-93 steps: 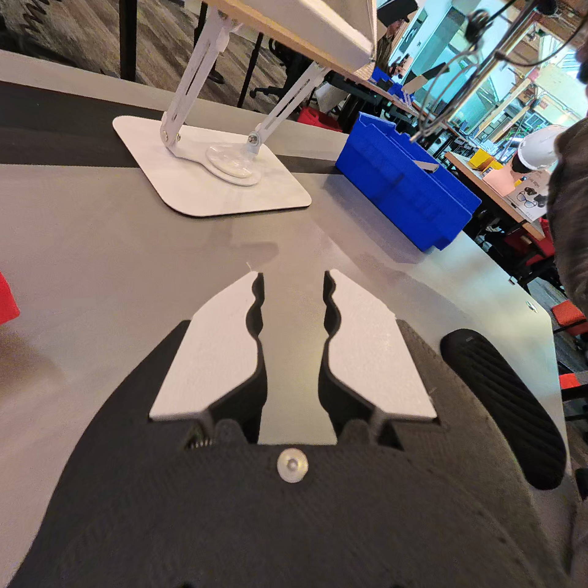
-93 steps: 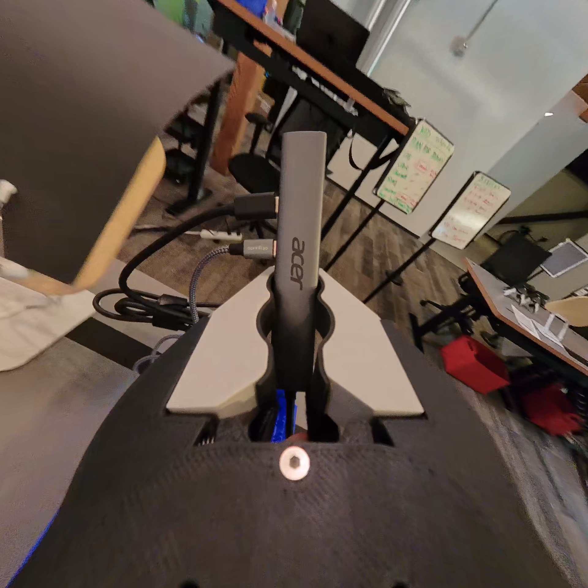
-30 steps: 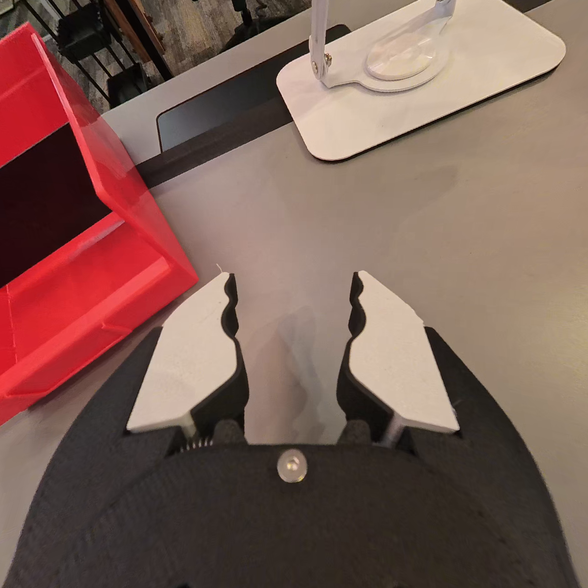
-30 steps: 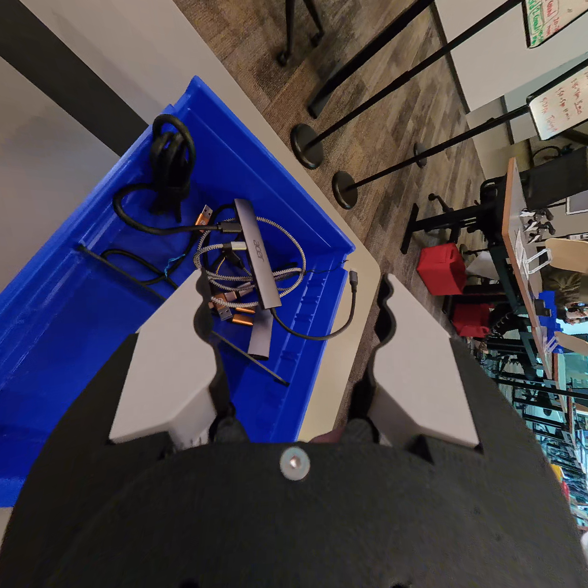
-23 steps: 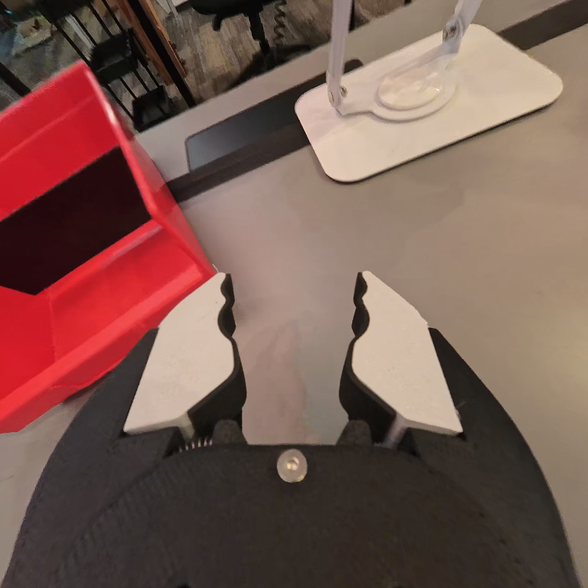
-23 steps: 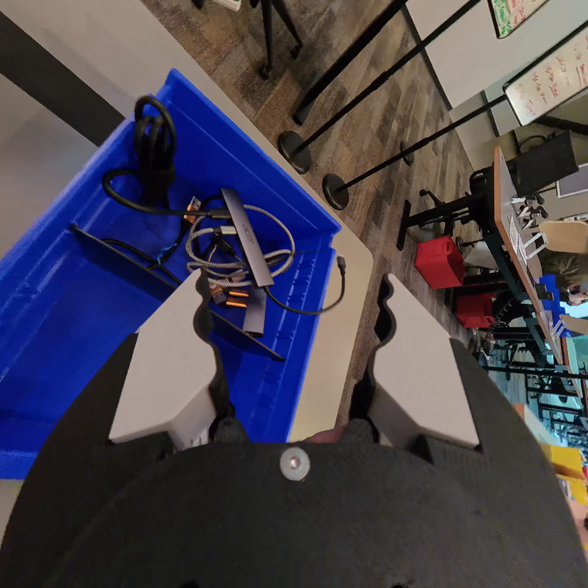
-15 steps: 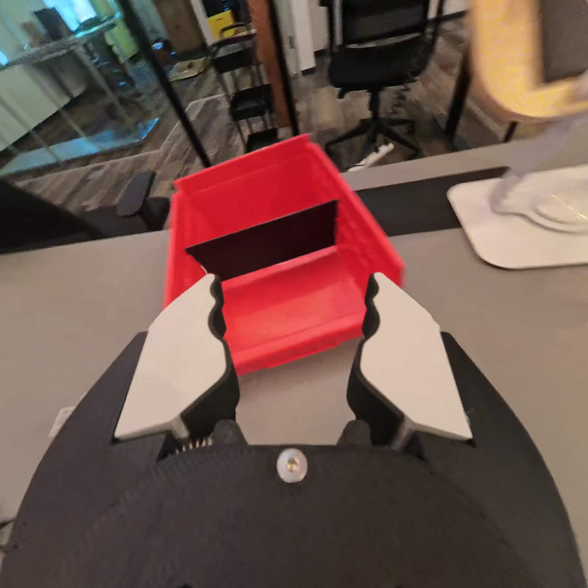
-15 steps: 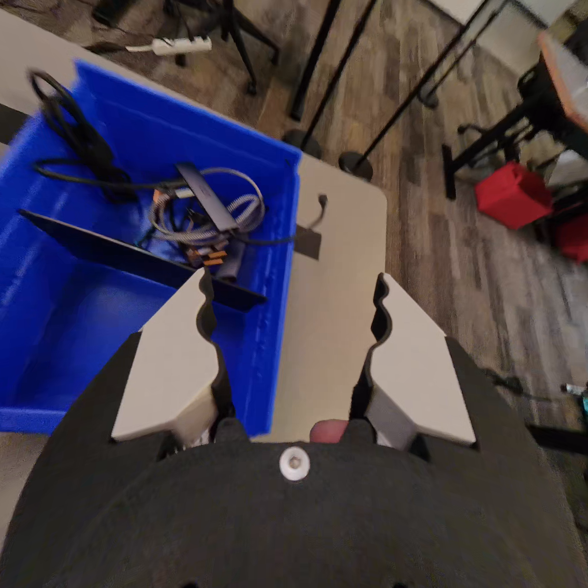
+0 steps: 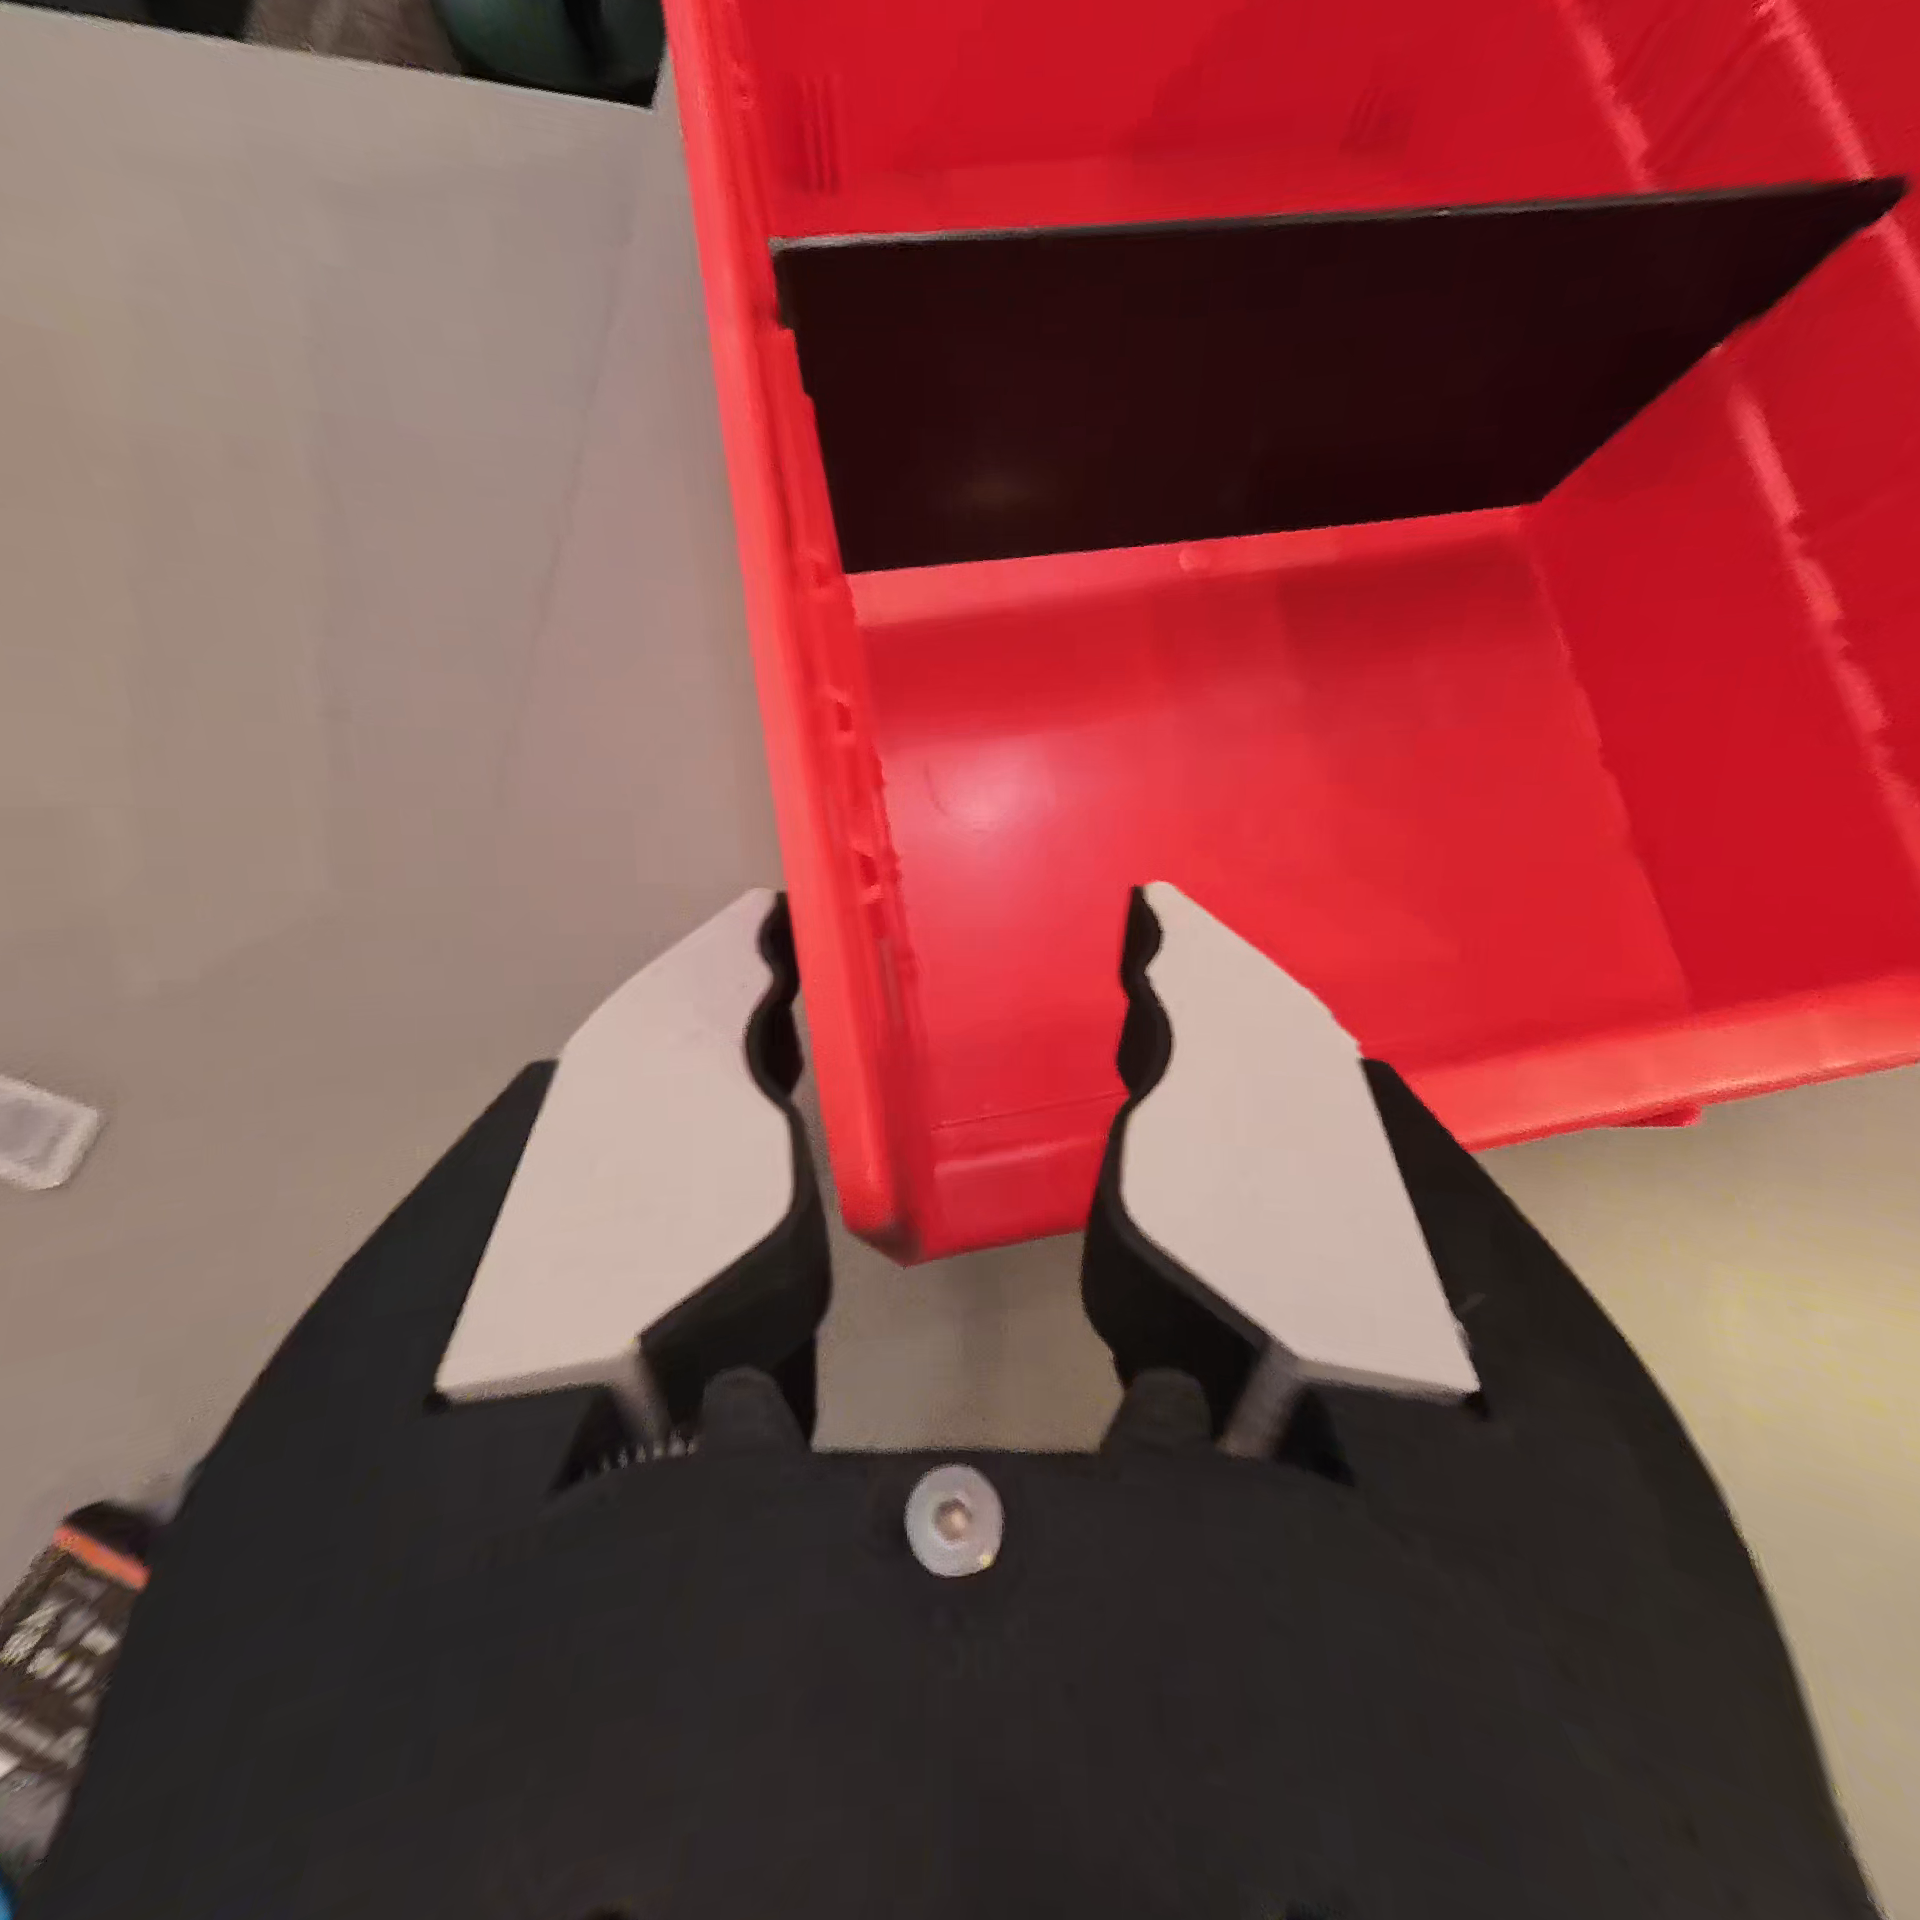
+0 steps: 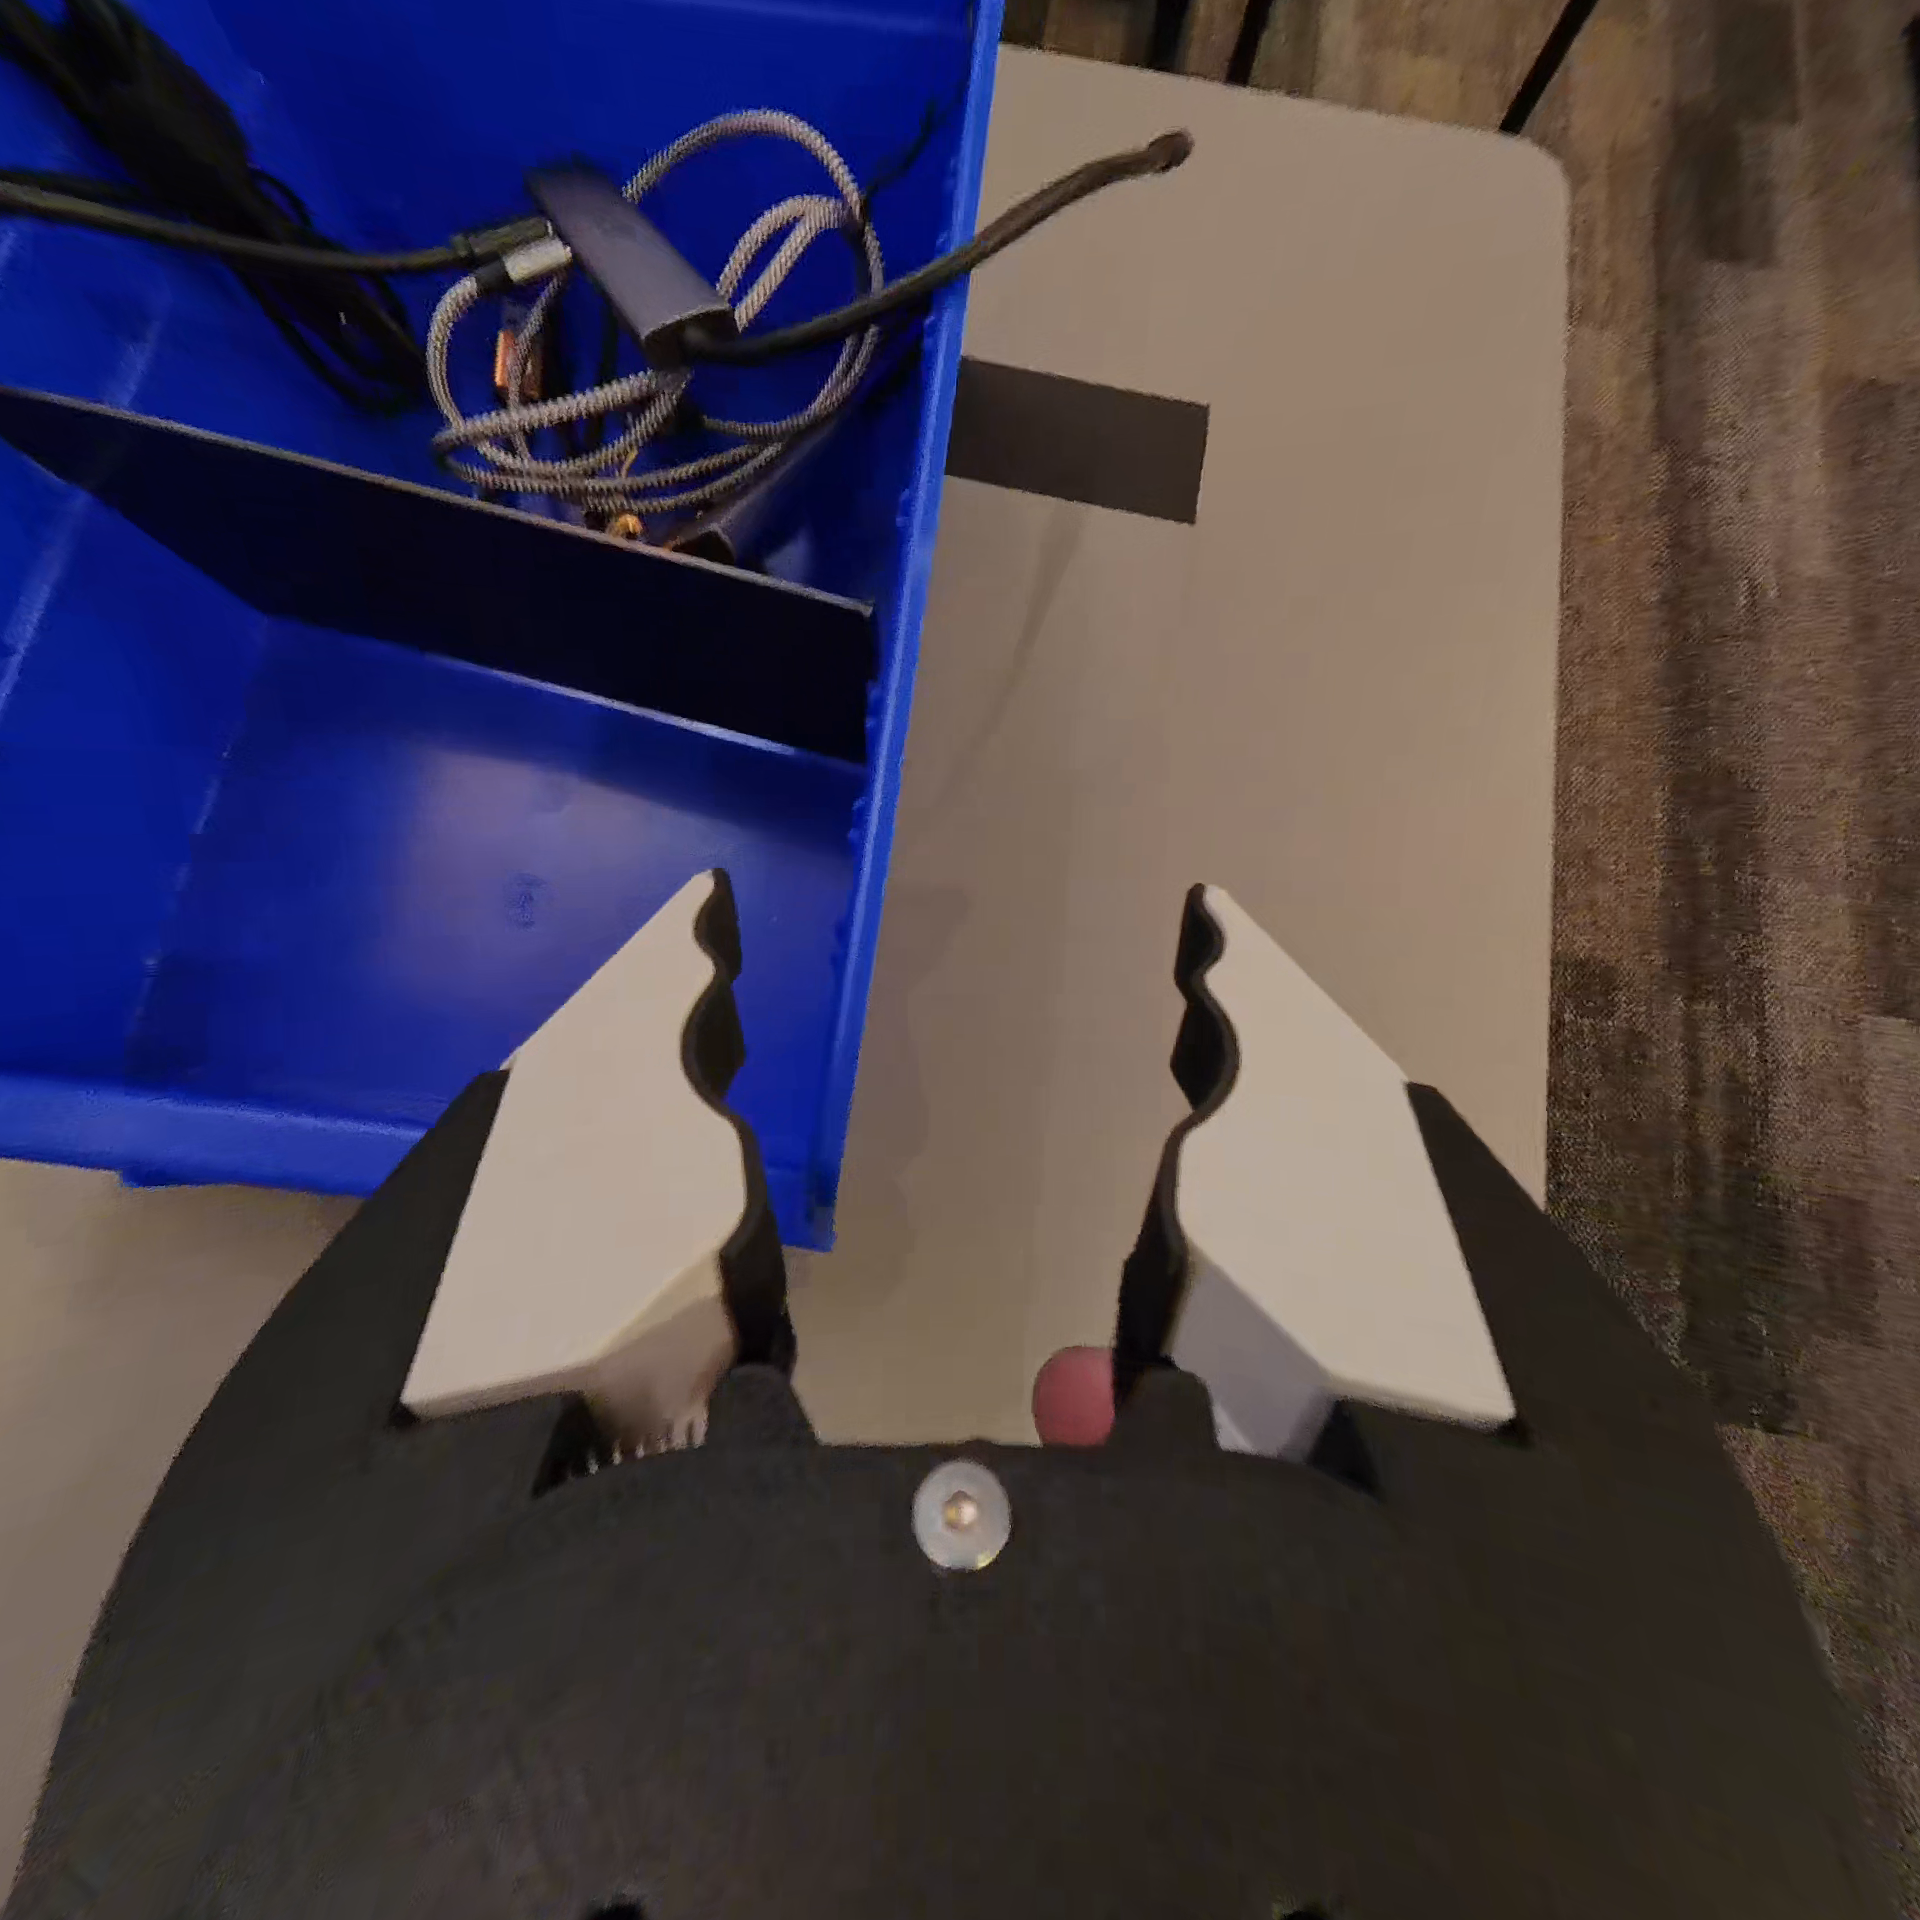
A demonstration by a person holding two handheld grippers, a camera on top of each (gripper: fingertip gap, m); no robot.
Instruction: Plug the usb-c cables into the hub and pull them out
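In the right wrist view the grey hub (image 10: 634,260) lies in the far compartment of a blue bin (image 10: 312,883), with a braided cable (image 10: 582,416) and a black cable (image 10: 208,239) plugged into its side. The hub's own black lead (image 10: 1070,192) hangs over the bin wall onto the table. My right gripper (image 10: 956,894) is open and empty, above the bin's near right corner. My left gripper (image 9: 956,914) is open and empty, over the near left corner of a red bin (image 9: 1299,779) that holds nothing I can see.
Each bin has a black divider, one in the red bin (image 9: 1247,364) and one in the blue bin (image 10: 468,561). A black tape strip (image 10: 1081,447) lies on the grey table (image 10: 1299,675). The table's right edge drops to a wood floor (image 10: 1745,623). A small dark packet (image 9: 62,1652) lies at lower left. About 95 cm separates my left fingertips from my right.
The right gripper let go of the hub, which now lies in the blue bin, and drew back toward me. The left gripper swung left from the white stand to over the red bin.
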